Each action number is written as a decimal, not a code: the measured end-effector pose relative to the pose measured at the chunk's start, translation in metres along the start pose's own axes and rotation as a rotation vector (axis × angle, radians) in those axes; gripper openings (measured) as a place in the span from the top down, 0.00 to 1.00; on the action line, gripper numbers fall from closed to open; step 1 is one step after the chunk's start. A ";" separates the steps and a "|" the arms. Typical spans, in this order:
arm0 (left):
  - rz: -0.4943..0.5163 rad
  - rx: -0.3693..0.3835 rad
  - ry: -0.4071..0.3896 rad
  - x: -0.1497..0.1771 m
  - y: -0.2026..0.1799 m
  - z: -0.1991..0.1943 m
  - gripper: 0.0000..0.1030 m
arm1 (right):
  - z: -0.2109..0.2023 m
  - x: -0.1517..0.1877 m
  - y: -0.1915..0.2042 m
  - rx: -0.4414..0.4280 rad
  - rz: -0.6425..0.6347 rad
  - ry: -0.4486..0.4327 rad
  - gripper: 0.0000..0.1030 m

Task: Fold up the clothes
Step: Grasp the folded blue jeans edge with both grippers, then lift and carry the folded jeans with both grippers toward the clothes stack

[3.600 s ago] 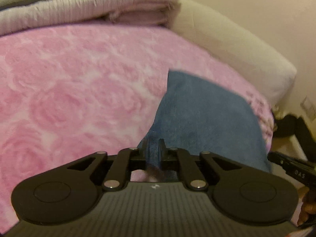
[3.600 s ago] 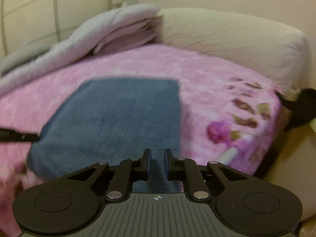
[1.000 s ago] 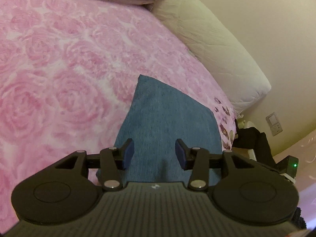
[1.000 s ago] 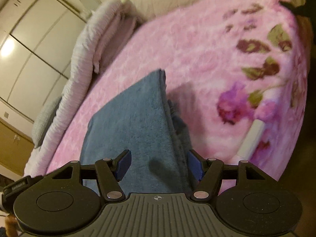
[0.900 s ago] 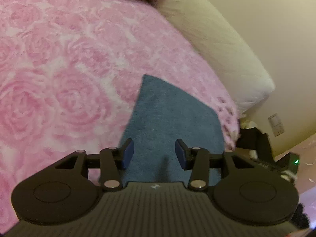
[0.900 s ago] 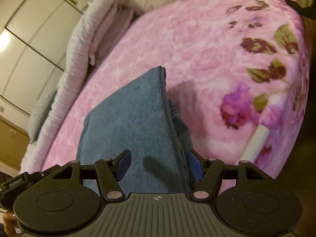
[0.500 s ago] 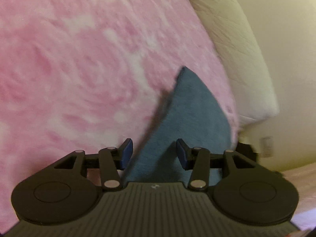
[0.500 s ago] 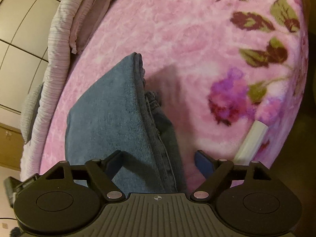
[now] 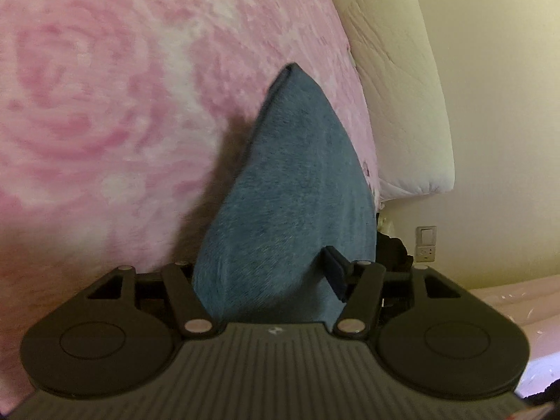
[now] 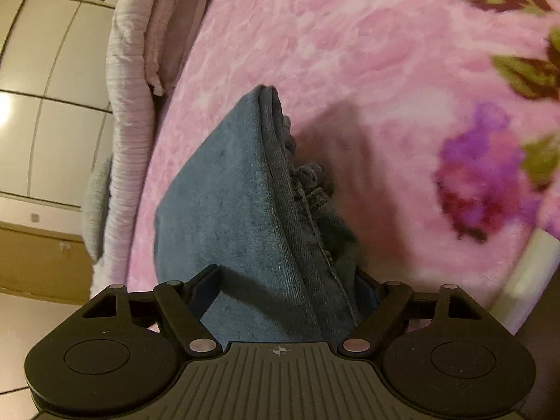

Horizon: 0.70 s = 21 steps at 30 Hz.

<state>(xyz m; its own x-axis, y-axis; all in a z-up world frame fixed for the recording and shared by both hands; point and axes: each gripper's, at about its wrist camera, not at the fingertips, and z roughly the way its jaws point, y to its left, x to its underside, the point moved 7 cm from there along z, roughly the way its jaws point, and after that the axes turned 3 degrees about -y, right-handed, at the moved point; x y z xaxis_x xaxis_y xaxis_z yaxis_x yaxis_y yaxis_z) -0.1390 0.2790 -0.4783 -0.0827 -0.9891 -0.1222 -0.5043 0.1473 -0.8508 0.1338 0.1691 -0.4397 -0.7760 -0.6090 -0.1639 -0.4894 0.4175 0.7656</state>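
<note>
Denim lies folded on the pink rose-patterned blanket (image 9: 105, 105) — the blue jeans (image 9: 290, 189) sit in a thick stack near the bed's edge, stitched seams showing along one side. The left gripper (image 9: 262, 273) is opening, jaws straddling one end of the stack. The right gripper (image 10: 283, 294) stands spread wide around the other end — whether the pads touch the cloth, I cannot tell.

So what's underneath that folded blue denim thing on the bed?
The folded jeans lie directly on the pink flowered blanket, with more bunched denim layers tucked below the top flap. Whatever sits under the middle of the stack is covered.
</note>
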 end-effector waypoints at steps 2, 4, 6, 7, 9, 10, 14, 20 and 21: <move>-0.001 -0.006 0.002 -0.001 -0.001 0.004 0.45 | 0.003 -0.002 0.000 0.003 0.003 0.007 0.27; -0.012 -0.011 0.008 -0.001 -0.002 0.005 0.48 | 0.003 -0.004 -0.003 0.000 0.017 0.013 0.31; -0.004 -0.024 0.013 -0.001 -0.006 0.006 0.52 | 0.003 -0.005 -0.002 0.001 0.019 0.022 0.38; 0.000 -0.029 0.013 -0.001 -0.009 0.006 0.55 | 0.002 -0.005 -0.001 0.006 0.020 0.028 0.40; 0.010 -0.040 0.015 -0.002 -0.015 0.006 0.61 | 0.004 -0.009 0.003 0.009 0.013 0.046 0.51; 0.021 -0.042 0.013 -0.001 -0.021 0.003 0.65 | 0.001 -0.009 0.005 0.006 0.016 0.055 0.55; 0.028 -0.046 -0.005 0.005 -0.042 -0.022 0.68 | -0.014 -0.007 0.025 -0.030 0.001 0.085 0.69; -0.019 -0.078 -0.092 0.030 -0.077 -0.093 0.69 | -0.039 0.009 0.072 -0.075 -0.022 0.147 0.71; -0.033 -0.083 -0.118 0.035 -0.085 -0.111 0.69 | -0.043 0.013 0.083 -0.081 -0.028 0.160 0.71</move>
<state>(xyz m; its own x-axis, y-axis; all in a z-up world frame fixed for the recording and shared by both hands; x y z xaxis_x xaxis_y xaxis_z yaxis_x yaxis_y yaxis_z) -0.1943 0.2324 -0.3535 0.0342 -0.9869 -0.1579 -0.5751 0.1098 -0.8107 0.1003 0.1671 -0.3518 -0.6859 -0.7221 -0.0900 -0.4717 0.3470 0.8106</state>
